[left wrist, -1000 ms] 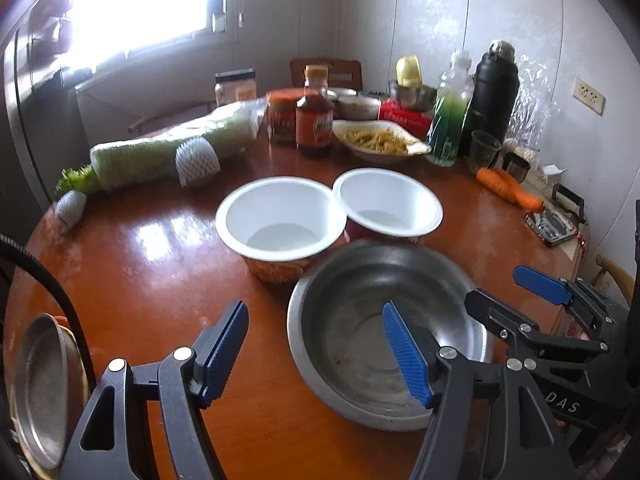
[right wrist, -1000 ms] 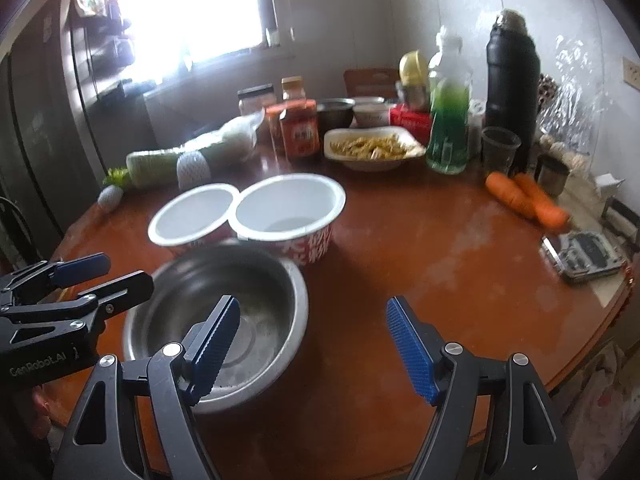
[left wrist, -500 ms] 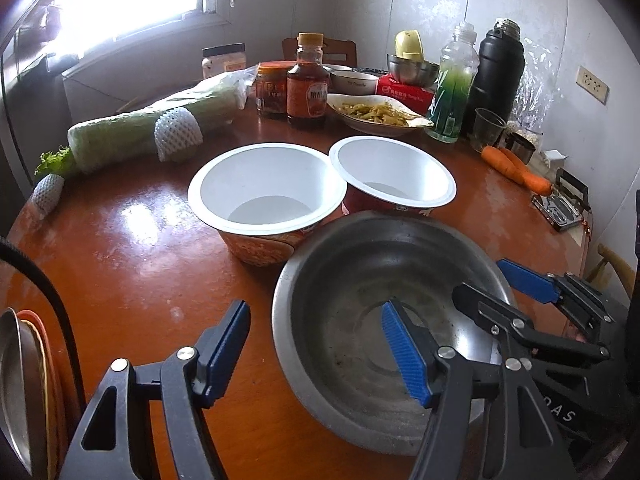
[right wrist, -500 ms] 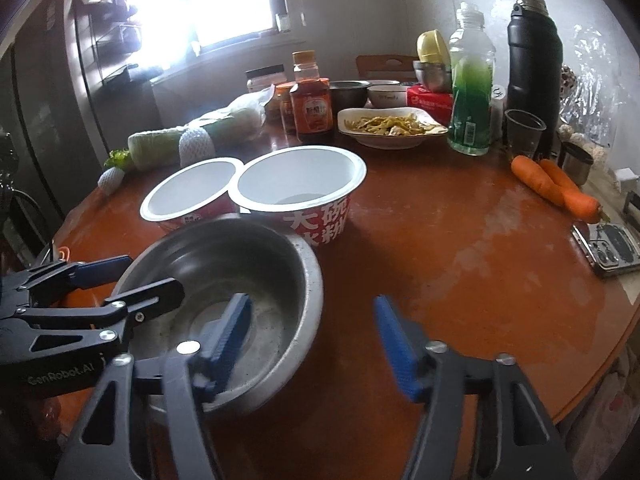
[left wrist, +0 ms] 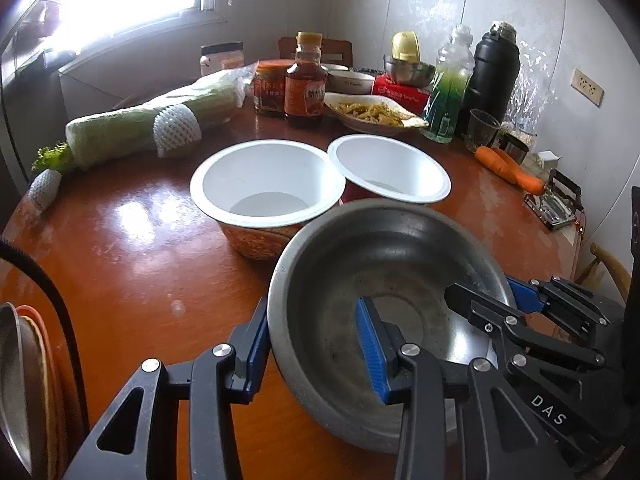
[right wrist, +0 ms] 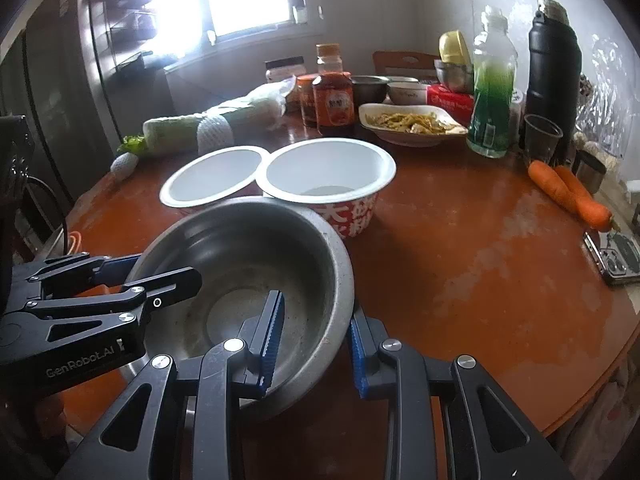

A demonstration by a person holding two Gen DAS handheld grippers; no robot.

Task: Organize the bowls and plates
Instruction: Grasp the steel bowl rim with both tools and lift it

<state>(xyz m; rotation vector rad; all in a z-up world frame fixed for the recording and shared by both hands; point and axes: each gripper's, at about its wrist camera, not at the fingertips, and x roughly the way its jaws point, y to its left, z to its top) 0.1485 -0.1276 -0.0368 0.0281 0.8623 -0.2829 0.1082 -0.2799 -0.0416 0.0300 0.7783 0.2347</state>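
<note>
A steel bowl (left wrist: 380, 264) (right wrist: 248, 248) sits at the near edge of the round brown table (left wrist: 132, 264). My left gripper (left wrist: 312, 320) straddles its near-left rim, one pad outside and one inside; its jaws are closing on the wall. In the right wrist view, that left gripper (right wrist: 160, 268) grips the bowl's left rim. My right gripper (right wrist: 316, 308) is shut on the bowl's right rim, also seen in the left wrist view as the right gripper (left wrist: 490, 290). Just behind the steel bowl stand two empty white paper bowls (left wrist: 268, 184) (left wrist: 388, 164), side by side and touching.
A stack of plates (left wrist: 24, 380) stands at the far left edge. Along the back are a wrapped cabbage (left wrist: 152, 124), sauce jars (left wrist: 304, 88), a dish of food (left wrist: 372, 114), a green bottle (left wrist: 448, 92) and a black flask (left wrist: 494, 76). Carrots (right wrist: 568, 192) and a small scale (right wrist: 616, 256) lie right.
Both grippers moved in over the steel bowl's rim and their jaws narrowed onto it. The bowl now looks nearer and larger in both views.
</note>
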